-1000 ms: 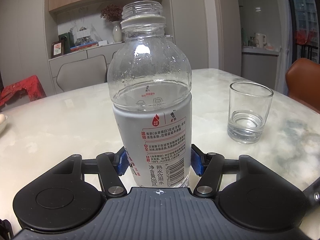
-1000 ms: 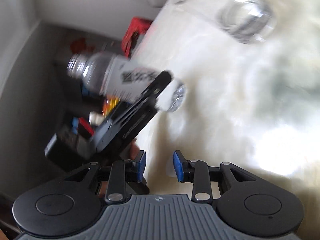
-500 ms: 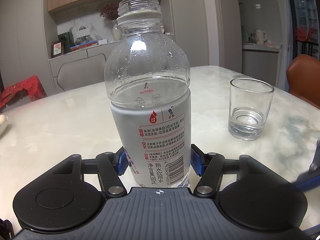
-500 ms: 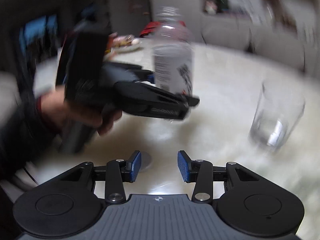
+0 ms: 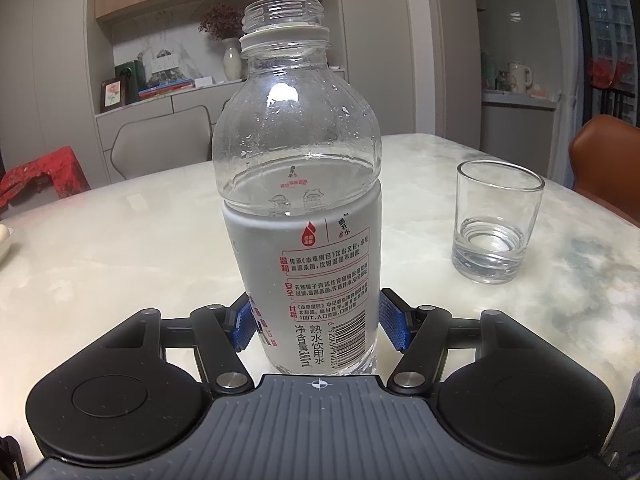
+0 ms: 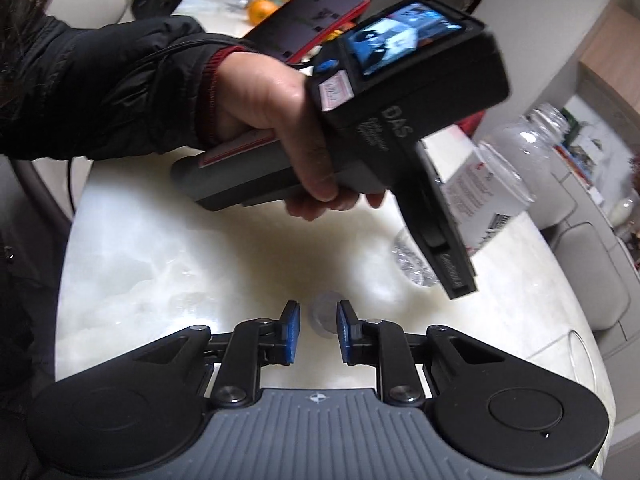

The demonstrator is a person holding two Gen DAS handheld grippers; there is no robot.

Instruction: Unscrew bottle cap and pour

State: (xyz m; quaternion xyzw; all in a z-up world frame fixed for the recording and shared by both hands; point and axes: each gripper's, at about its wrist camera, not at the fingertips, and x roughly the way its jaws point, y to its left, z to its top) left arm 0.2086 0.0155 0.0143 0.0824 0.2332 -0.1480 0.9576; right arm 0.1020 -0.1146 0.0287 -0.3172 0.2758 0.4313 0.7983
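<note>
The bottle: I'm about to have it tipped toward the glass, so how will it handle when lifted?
The bottle is thin clear plastic, so it will probably flex under the left gripper. It looks over half full, likely fairly heavy for its size. Uncapped, it could slosh out early. Droplets seem to be inside, so the label should grip.

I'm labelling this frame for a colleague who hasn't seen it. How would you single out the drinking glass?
On the pale marble table, look right of the uncapped bottle held in the left gripper. The glass stands alone there: short, clear, thick-based, with no label.
</note>
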